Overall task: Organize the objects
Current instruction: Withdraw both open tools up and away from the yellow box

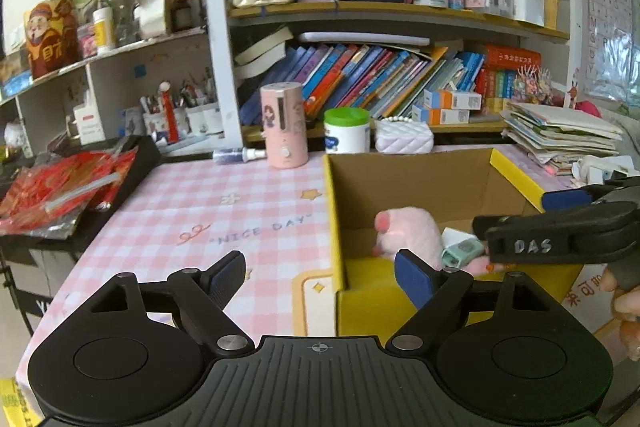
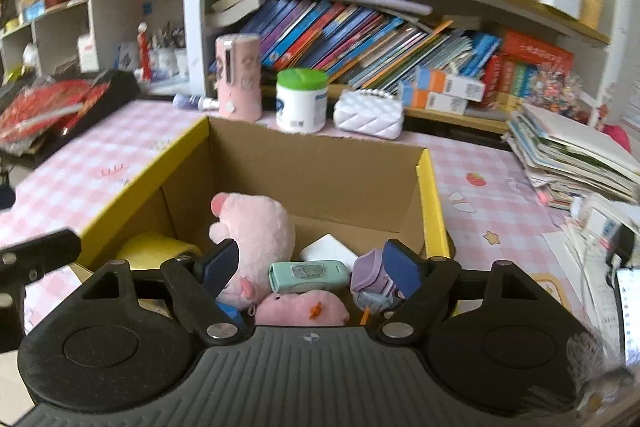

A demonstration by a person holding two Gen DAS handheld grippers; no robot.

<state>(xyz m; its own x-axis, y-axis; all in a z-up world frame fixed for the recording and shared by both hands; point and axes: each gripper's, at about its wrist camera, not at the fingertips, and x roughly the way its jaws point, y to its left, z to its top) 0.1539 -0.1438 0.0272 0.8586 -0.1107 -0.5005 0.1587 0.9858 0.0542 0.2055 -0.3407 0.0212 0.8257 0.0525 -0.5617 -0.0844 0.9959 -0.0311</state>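
Observation:
An open cardboard box (image 1: 412, 183) with yellow outer walls stands on the pink checked tablecloth (image 1: 224, 203). Inside lie a pink plush pig (image 2: 256, 227), a mint-green case (image 2: 308, 277), a white block (image 2: 328, 251), a purple toy (image 2: 370, 273) and a yellow roll (image 2: 154, 247). My left gripper (image 1: 320, 277) is open and empty above the box's near left corner. My right gripper (image 2: 310, 265) is open and empty, hanging over the box just above the mint case. It also shows in the left wrist view (image 1: 560, 227), reaching in from the right.
Behind the box stand a pink cylinder (image 1: 284, 125), a green-lidded white tub (image 1: 347, 131) and a white quilted purse (image 1: 404, 137). Bookshelves (image 1: 380, 15) fill the back. A paper stack (image 1: 560, 131) lies at the right, red packets on a black tray (image 1: 68, 187) at the left.

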